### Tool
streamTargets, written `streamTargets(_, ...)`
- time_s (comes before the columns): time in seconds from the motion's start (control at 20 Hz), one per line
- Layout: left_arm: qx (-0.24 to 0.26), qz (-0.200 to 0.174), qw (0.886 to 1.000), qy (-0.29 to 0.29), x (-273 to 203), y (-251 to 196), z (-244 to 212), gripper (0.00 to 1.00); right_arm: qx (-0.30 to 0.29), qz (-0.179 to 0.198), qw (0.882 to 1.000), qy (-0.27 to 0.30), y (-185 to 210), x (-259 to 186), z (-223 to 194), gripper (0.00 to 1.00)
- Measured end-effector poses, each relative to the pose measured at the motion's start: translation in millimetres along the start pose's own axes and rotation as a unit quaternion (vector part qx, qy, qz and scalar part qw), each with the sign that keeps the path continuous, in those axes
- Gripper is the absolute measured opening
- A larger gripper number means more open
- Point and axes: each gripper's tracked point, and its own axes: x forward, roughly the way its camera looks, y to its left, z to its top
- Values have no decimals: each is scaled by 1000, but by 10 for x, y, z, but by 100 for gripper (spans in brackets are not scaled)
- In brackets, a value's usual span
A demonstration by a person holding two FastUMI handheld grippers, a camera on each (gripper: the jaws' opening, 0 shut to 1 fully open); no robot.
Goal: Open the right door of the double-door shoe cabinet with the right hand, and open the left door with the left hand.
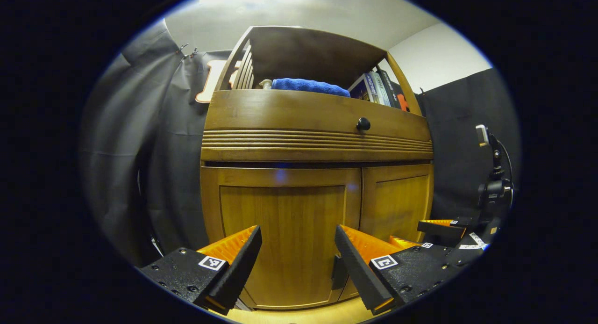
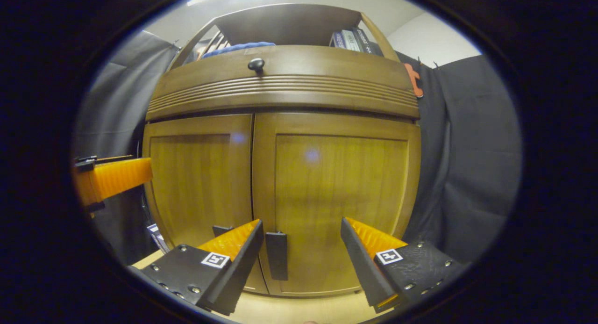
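Doors of the shoe cabinet [image 2: 280, 183] stood shut.
Right gripper [image 2: 301, 254] gaped open before the right door [image 2: 336, 198], its handle [image 2: 277, 255] at lower centre; left gripper [image 1: 297, 258] open too.

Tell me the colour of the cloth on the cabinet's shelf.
Blue; the cloth shows best in the left gripper view.

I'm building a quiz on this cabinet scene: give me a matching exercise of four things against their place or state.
Things:
1. blue towel
2. round knob
3. right door
4. books

Places or states:
A. closed
B. on the drawer front
C. leaning at the shelf's right end
D. folded on the open shelf

Pairs: 1-D, 2-B, 3-A, 4-C
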Motion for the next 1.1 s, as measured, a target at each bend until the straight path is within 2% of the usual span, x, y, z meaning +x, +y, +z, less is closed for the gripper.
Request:
streamTargets(0.05, 0, 2, 1000, 1, 10, 17, -15, 95, 2, 4, 1000, 6, 20, 27, -41, 99)
streamTargets(0.25, 4, 8, 1000, 7, 58, 61, -67, 95, 14, 23, 999, 31, 198, 208, -208, 99)
streamTargets(0.4, 5, 13, 1000, 12, 78, 120, -103, 96, 24, 27, 998, 48, 216, 251, -300, 93)
streamTargets(0.45, 5, 15, 1000, 13, 76, 148, -115, 96, 27, 28, 998, 52, 275, 257, -322, 82)
streamTargets(0.55, 3, 19, 1000, 15, 89, 195, -146, 97, 32, 22, 997, 60, 258, 276, -368, 82)
streamTargets(0.65, 1, 18, 1000, 19, 106, 217, -180, 96, 36, 16, 997, 66, 234, 330, -371, 63)
streamTargets(0.7, 2, 16, 1000, 20, 117, 224, -193, 97, 42, 20, 996, 71, 263, 342, -389, 62)
streamTargets(0.75, 4, 14, 1000, 21, 121, 216, -200, 95, 48, 18, 996, 74, 272, 397, -410, 55)
streamTargets(0.8, 5, 10, 1000, 21, 141, 203, -190, 96, 55, 32, 995, 75, 344, 322, -398, 48)
streamTargets(0.85, 5, 7, 1000, 22, 145, 187, -198, 96, 53, 27, 996, 73, 345, 338, -394, 44)
streamTargets(0.9, 4, 5, 1000, 22, 150, 170, -195, 97, 48, 21, 996, 73, 324, 353, -397, 34)
streamTargets(1.0, 0, 1, 1000, 24, 146, 136, -210, 97, 42, 9, 996, 77, 312, 378, -422, 31)
streamTargets(1.05, -2, -1, 1000, 26, 143, 117, -221, 97, 45, 6, 996, 80, 311, 376, -433, 34)
streamTargets(1.1, -3, -2, 1000, 28, 142, 109, -227, 97, 49, 4, 995, 84, 308, 355, -437, 25)
